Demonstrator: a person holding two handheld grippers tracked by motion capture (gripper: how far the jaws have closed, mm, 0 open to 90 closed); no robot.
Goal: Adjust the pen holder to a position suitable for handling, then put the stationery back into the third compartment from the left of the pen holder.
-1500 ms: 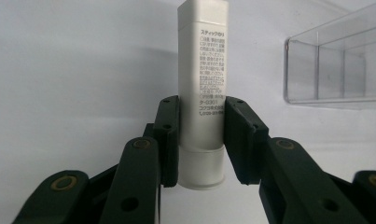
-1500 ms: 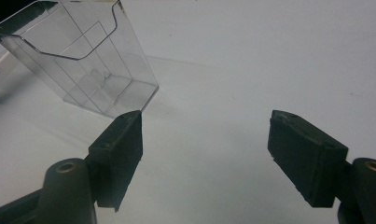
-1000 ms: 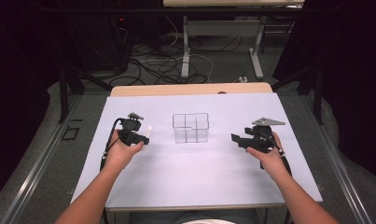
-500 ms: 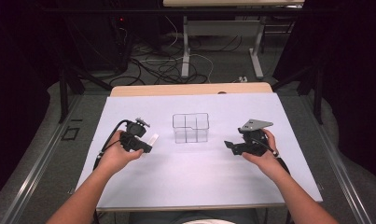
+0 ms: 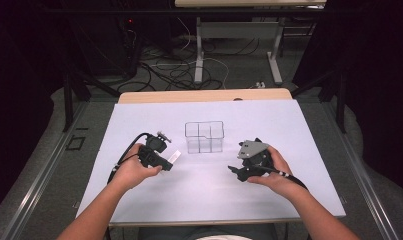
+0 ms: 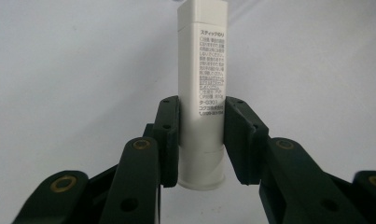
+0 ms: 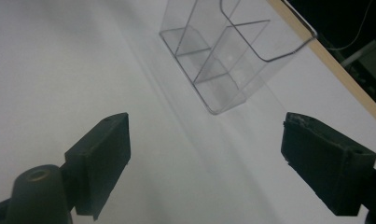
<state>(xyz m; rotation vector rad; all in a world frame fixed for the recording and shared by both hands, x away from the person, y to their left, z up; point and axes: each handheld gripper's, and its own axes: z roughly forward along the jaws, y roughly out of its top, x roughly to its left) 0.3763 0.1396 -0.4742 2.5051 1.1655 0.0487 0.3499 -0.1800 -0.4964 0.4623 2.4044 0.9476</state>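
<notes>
1. A white glue stick (image 6: 202,93) is clamped in the left tongs (image 5: 165,159), left of the clear divided organizer (image 5: 204,137).
2. The right tongs (image 7: 204,163), lately opening, are spread wide with nothing between them, above the bench (image 5: 299,125).

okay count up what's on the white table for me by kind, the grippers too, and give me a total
Hand-held grippers: 2, the left hand-held gripper and the right hand-held gripper
White glue stick: 1, clamped in the left one
Clear plastic organizer with compartments: 1, standing empty
Total: 4
</notes>
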